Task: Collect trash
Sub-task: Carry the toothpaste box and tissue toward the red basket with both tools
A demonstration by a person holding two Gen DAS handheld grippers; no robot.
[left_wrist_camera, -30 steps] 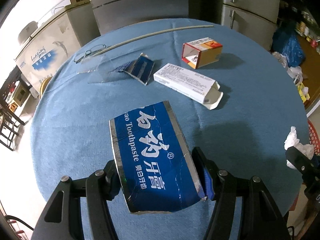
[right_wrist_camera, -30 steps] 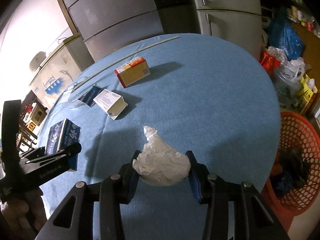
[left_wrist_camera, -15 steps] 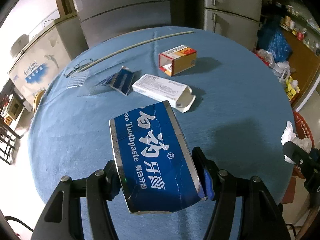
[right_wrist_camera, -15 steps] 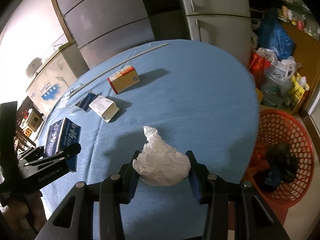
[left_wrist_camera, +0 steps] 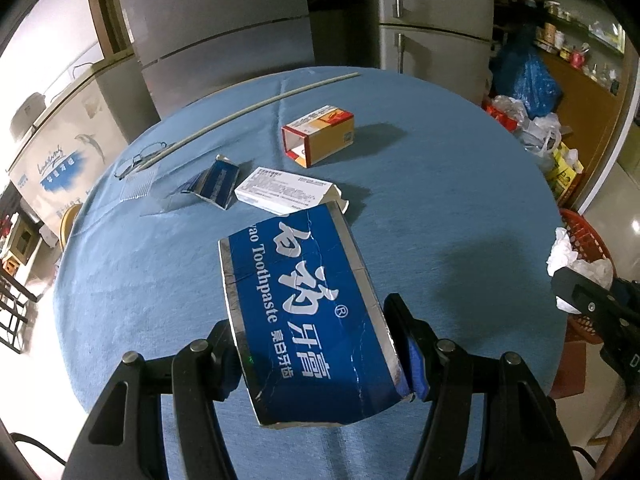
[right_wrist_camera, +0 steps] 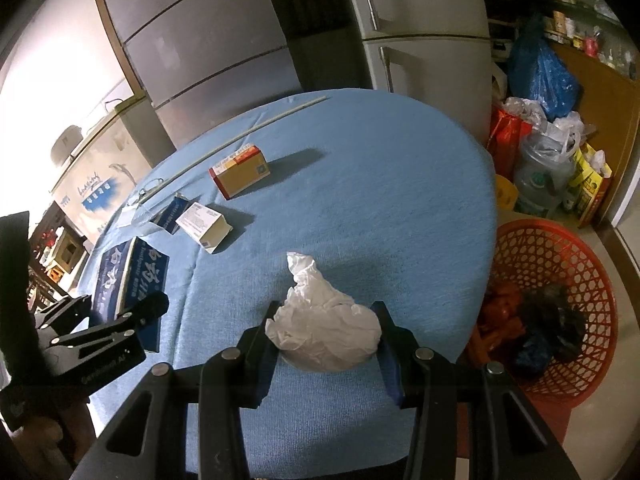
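My left gripper (left_wrist_camera: 316, 344) is shut on a blue toothpaste box (left_wrist_camera: 304, 304) and holds it above the blue round table (left_wrist_camera: 440, 184). My right gripper (right_wrist_camera: 326, 332) is shut on a crumpled white tissue (right_wrist_camera: 324, 328) above the table's right part. The red mesh trash basket (right_wrist_camera: 552, 260) stands on the floor right of the table with dark and red trash in it. On the table lie a white box (left_wrist_camera: 284, 192), an orange and red box (left_wrist_camera: 320, 134) and a small blue torn box (left_wrist_camera: 218, 184). The right gripper with the tissue also shows in the left wrist view (left_wrist_camera: 576, 276).
A long thin rod (left_wrist_camera: 256, 108), glasses (left_wrist_camera: 140, 158) and a clear plastic piece (left_wrist_camera: 138, 188) lie at the table's far left. Grey fridges (left_wrist_camera: 432, 12) stand behind. Bags and a water jug (right_wrist_camera: 540, 184) crowd the floor beyond the basket. A white freezer (left_wrist_camera: 52, 160) stands left.
Both grippers have moved right with their loads. The basket has come further into the right wrist view and the table items have shifted left.
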